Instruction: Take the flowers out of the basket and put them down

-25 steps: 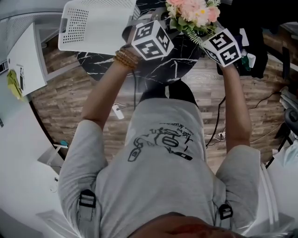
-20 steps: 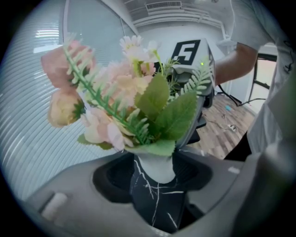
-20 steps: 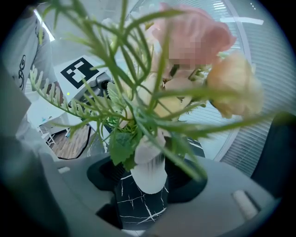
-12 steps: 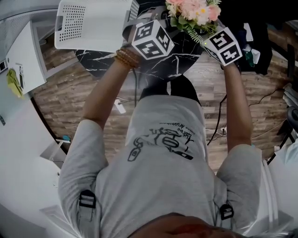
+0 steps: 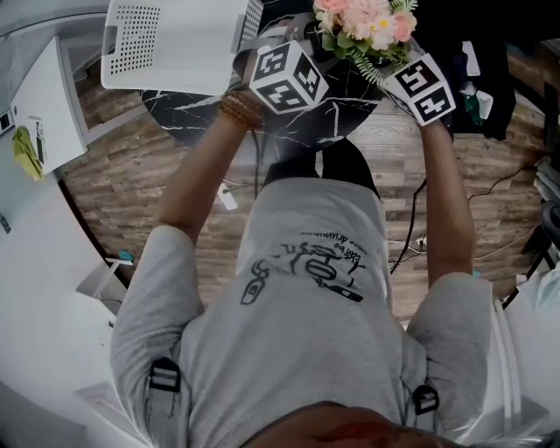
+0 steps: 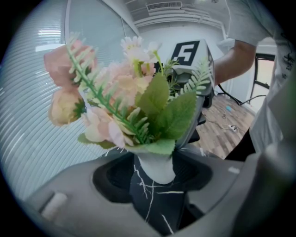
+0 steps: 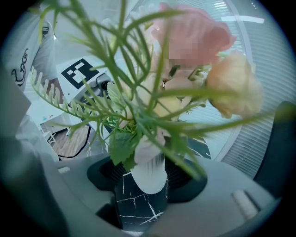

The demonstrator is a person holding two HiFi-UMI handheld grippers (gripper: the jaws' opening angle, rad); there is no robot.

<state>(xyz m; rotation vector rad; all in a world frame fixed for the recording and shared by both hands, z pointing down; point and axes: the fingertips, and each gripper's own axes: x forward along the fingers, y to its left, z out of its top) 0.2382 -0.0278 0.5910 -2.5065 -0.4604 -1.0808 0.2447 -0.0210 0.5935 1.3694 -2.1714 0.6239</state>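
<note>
A bunch of pink and cream flowers (image 5: 363,22) with green fern stands in a small white vase (image 6: 156,167). It hangs just above the black marble table (image 5: 332,118). Both grippers hold the vase from opposite sides. My left gripper (image 6: 157,176) has its jaws closed on the vase's base, and so does my right gripper (image 7: 147,180) on the vase (image 7: 148,173). In the head view the marker cubes of the left gripper (image 5: 287,77) and right gripper (image 5: 426,87) flank the bouquet. The white perforated basket (image 5: 175,44) sits at the table's left.
The round table stands on a wood-plank floor (image 5: 490,166) with cables (image 5: 411,236) lying on it. A white desk (image 5: 44,114) runs along the left. Dark items (image 5: 477,79) lie to the right of the table. Ribbed glass walls (image 6: 37,139) close the background.
Both grippers have sunk a little toward the table with the flowers still between them. The basket stays where it was.
</note>
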